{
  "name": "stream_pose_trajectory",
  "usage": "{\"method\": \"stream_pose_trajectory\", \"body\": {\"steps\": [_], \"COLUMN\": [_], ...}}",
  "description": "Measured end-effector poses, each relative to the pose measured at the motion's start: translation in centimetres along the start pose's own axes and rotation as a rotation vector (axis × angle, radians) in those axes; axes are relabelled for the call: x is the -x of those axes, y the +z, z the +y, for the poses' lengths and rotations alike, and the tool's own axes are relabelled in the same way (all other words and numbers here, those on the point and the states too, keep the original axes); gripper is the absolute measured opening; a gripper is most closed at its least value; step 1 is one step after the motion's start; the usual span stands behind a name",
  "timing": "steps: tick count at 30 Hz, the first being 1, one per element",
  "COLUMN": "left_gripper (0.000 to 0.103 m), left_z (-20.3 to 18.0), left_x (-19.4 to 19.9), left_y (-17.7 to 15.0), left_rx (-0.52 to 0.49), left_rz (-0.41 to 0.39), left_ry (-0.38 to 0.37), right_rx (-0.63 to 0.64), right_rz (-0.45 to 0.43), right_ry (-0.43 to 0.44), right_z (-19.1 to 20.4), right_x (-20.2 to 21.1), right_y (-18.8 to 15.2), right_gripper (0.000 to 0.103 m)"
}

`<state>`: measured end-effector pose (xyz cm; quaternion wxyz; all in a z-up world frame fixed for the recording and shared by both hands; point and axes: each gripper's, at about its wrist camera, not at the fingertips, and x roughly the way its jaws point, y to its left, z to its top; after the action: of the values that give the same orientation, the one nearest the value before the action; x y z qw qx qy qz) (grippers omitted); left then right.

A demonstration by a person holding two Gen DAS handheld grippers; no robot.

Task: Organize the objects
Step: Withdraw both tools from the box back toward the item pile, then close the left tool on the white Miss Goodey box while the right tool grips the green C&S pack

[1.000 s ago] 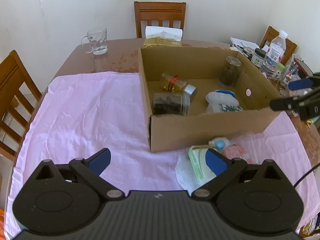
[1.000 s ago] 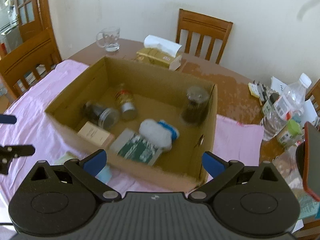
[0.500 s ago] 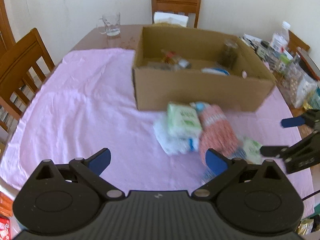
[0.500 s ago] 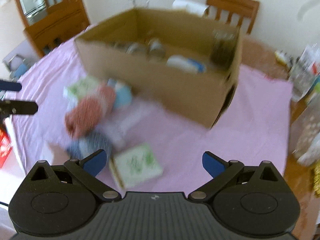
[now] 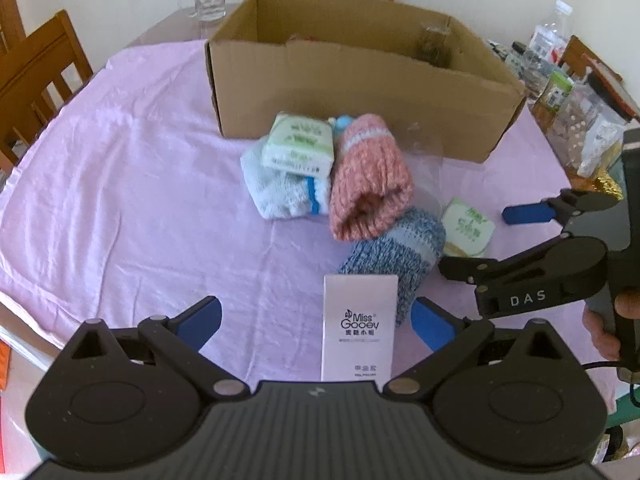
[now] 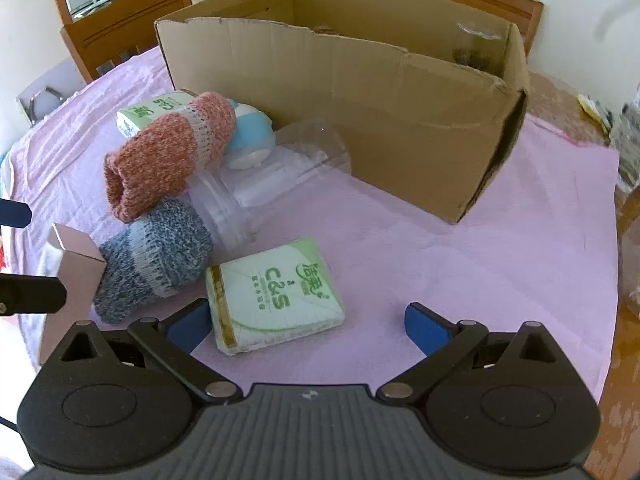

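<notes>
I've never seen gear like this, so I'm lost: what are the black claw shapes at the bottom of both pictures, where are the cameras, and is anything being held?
There is no robot here. A person holds two hand-operated grippers, each carrying a wide-angle camera that looks forward along its fingers. One picture comes from the left gripper, the other from the right gripper; the right one also shows in the left view, with the person's hand on its handle. Both are open and hold nothing. On the pink cloth lie a pink sock, a blue sock, tissue packs, a small white box and a clear plastic jar, in front of a cardboard box.
</notes>
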<state>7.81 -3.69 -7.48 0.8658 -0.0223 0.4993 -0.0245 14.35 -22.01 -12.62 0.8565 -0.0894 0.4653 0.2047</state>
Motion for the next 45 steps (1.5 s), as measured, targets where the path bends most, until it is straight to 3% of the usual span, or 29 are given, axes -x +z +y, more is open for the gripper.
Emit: {"method": "stream_pose_trajectory", "body": {"steps": [3,11,21,25,30,37,41,45], "left_gripper": [0.101,0.101,0.101,0.101,0.101,0.101,0.101,0.101], "left_z": [0.1,3.7,9.1,9.4,8.8,7.1,6.3,5.6], "left_x": [-0.6,-1.5,-2.8,-1.8,0.2,1.6,0.9,-0.3], "left_y": [-0.1,-0.6,-0.7,-0.4,-0.8,-1.9,-2.6,-3.3], "left_rx": [0.015,0.096,0.085,0.067,0.018,-0.104,-0.174,-0.220], "left_rz": [0.003,0.007,0.008,-0.004,-0.008,0.024,0.052,0.055], "left_ry": [0.026,0.090,0.181,0.139,0.014,-0.116,-0.118,-0.050], "right_rx": [0.051,0.041,0.023,0.019,0.062,0.016,0.048,0.080], "right_rz": [-0.005,-0.038,-0.057,-0.039,-0.009,0.018,0.028,0.040], "right_ry": [-0.018,-0.019,-0.033,-0.036,-0.011,-0.038,-0.019,0.002], "right_z": [0.3,0.2,0.4,0.4,-0.2,-3.0,-3.2,-3.1], "right_x": [-0.4,-0.2,-0.1,-0.1,-0.3,-0.3,-0.4,-0.5], "right_y": [0.1,-0.6,-1.0,-0.7,0.1,0.4,0.5,0.8], "right_gripper": [0.103,0.103,0.103,0.103,0.103,0.103,0.103,0.103]}}
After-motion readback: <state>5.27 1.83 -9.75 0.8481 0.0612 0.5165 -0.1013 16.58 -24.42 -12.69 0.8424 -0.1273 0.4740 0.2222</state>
